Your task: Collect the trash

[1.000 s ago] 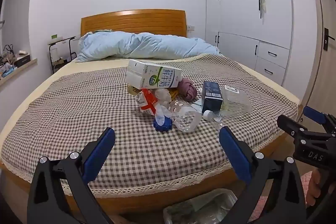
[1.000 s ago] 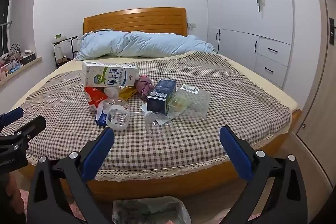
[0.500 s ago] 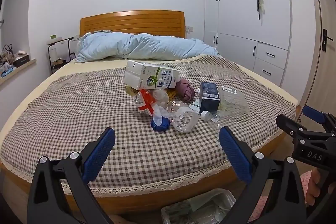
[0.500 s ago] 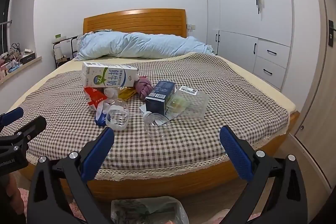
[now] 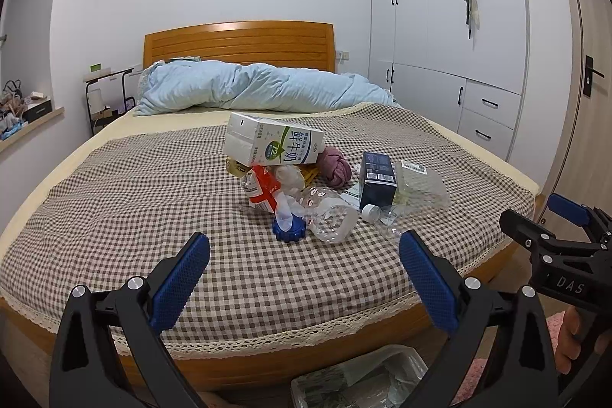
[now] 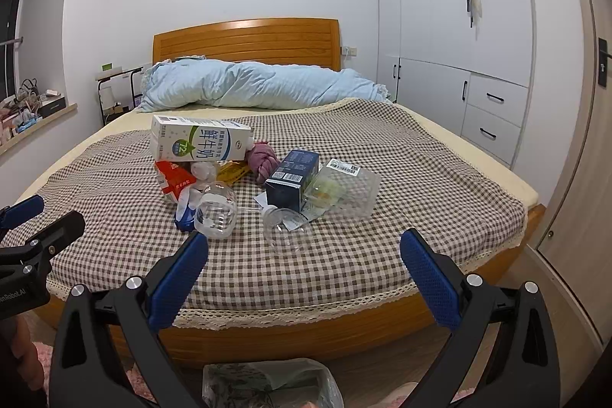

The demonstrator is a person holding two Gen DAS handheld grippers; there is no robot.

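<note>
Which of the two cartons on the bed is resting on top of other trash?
The white milk carton lies propped on the pile; the dark blue box sits on the checked cover.

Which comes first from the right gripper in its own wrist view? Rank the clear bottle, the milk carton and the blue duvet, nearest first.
1. Clear bottle, left of the right gripper, near the bed's foot.
2. Milk carton, atop the trash pile.
3. Blue duvet, by the headboard.

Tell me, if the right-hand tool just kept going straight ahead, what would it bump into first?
Probably the small clear plastic bottle lying on the checked bedspread. It sits nearest, roughly centred ahead of the open right gripper; the dark blue box is behind it. Depth is uncertain.
</note>
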